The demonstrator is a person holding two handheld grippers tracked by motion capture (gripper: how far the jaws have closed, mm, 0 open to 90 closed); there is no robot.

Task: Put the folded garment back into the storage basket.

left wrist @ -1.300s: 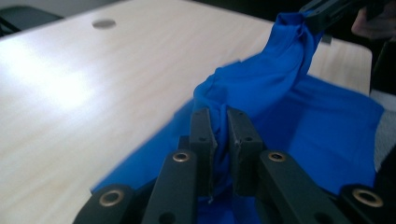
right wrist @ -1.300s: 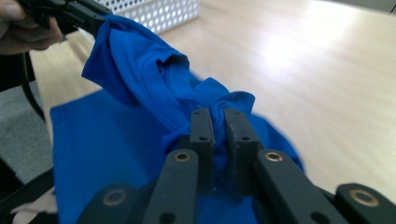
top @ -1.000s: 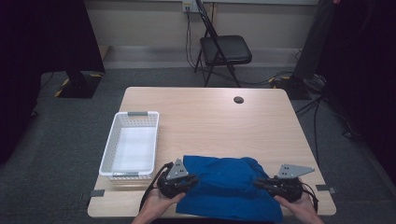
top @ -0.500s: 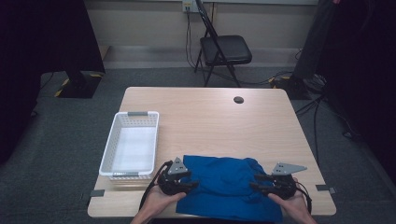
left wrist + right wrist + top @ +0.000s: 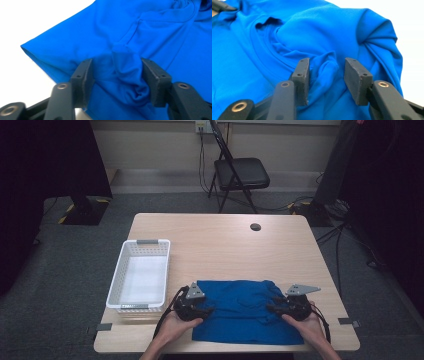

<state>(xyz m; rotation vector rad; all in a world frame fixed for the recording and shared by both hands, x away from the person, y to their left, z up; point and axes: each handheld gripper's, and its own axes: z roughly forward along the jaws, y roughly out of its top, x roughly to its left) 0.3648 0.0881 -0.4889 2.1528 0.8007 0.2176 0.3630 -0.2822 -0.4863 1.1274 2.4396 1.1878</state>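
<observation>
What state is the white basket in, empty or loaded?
Empty. In the high view the white basket shows a bare floor inside, and the blue cloth lies on the table beside it.

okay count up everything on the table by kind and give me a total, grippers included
Blue cloth: 1
White basket: 1
Small dark round thing: 1
Grippers: 2, left gripper and right gripper
Total: 5

A blue shirt (image 5: pixel 240 310) lies folded and rumpled on the table's near edge.
</observation>
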